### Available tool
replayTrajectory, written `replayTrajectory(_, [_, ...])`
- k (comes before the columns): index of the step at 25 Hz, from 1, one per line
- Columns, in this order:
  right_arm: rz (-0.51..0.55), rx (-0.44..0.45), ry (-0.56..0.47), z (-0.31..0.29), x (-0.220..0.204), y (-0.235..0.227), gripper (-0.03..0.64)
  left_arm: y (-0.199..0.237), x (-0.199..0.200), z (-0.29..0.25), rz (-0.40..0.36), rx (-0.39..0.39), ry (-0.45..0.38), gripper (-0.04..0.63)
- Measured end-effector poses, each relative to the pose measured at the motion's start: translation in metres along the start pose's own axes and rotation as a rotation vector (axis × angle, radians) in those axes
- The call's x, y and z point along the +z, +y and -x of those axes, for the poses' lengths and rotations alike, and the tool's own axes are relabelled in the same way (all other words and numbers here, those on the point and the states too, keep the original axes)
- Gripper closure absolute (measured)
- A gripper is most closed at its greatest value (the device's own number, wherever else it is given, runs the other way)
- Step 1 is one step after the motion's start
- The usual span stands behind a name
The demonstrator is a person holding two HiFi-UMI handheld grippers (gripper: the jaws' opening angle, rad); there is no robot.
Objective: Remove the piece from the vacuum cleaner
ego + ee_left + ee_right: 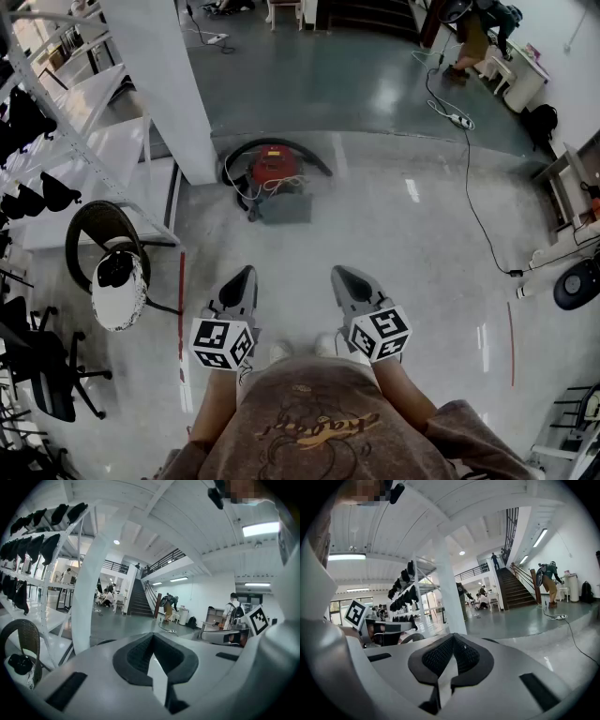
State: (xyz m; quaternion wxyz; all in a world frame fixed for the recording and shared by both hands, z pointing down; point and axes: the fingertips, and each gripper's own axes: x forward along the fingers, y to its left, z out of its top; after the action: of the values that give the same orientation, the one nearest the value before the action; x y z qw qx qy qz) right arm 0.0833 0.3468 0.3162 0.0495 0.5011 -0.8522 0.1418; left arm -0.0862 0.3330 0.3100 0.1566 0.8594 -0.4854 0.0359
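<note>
Step in hand: approach; machine not yet touched.
Vacuum cleaner [273, 178]: red body, dark hose looped round it, on floor at 12 o'clock from both grippers, well apart from them, near white pillar [164, 84].
Grey block [284, 208] at its near side; which piece comes off, cannot tell.
Left gripper [244, 277]: jaws fully together, nothing held.
Right gripper [341, 277]: same, empty.
Next, likely: walk up, lower grippers, open jaws, one steadies body, other takes piece.
</note>
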Motion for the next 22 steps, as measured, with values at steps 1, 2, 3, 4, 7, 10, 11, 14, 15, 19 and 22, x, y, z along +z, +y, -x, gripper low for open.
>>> replayTrajectory(1, [0.001, -0.001, -0.001, -0.002, 0.0, 0.001, 0.617, 0.002, 0.001, -0.001, -0.002, -0.004, -0.001, 0.594])
replayTrajectory(2, [0.003, -0.002, -0.003, -0.004, 0.001, 0.003, 0.617, 0.004, 0.002, -0.002, -0.003, -0.007, -0.001, 0.594])
replayTrajectory(3, [0.005, -0.005, -0.005, -0.006, 0.001, 0.004, 0.617, 0.006, 0.003, -0.003, -0.004, -0.01, -0.002, 0.594])
replayTrajectory(4, [0.006, -0.009, -0.009, -0.009, 0.001, 0.005, 0.617, 0.008, 0.004, -0.003, -0.004, -0.014, -0.003, 0.594])
replayTrajectory(7, [0.001, -0.035, -0.028, -0.013, 0.003, 0.005, 0.617, 0.014, 0.005, -0.004, -0.007, -0.031, -0.002, 0.594])
replayTrajectory(10, [0.004, -0.055, -0.032, -0.013, -0.002, 0.007, 0.617, 0.017, 0.001, -0.003, -0.008, -0.056, 0.008, 0.594])
replayTrajectory(11, [0.009, -0.06, -0.031, -0.013, -0.004, 0.007, 0.617, 0.019, 0.0, -0.003, -0.012, -0.064, 0.01, 0.594])
replayTrajectory(14, [0.011, -0.081, -0.03, -0.017, -0.009, 0.008, 0.617, 0.027, 0.001, -0.007, -0.031, -0.078, 0.008, 0.594])
replayTrajectory(15, [0.006, -0.088, -0.028, -0.018, -0.011, 0.009, 0.617, 0.029, 0.001, -0.008, -0.031, -0.081, 0.008, 0.594])
replayTrajectory(19, [-0.007, -0.109, -0.018, -0.024, -0.013, 0.007, 0.617, 0.039, 0.001, -0.015, -0.021, -0.089, 0.016, 0.594])
replayTrajectory(22, [-0.023, -0.118, -0.02, -0.036, -0.014, 0.0, 0.617, 0.047, 0.001, -0.026, -0.02, -0.089, 0.018, 0.594])
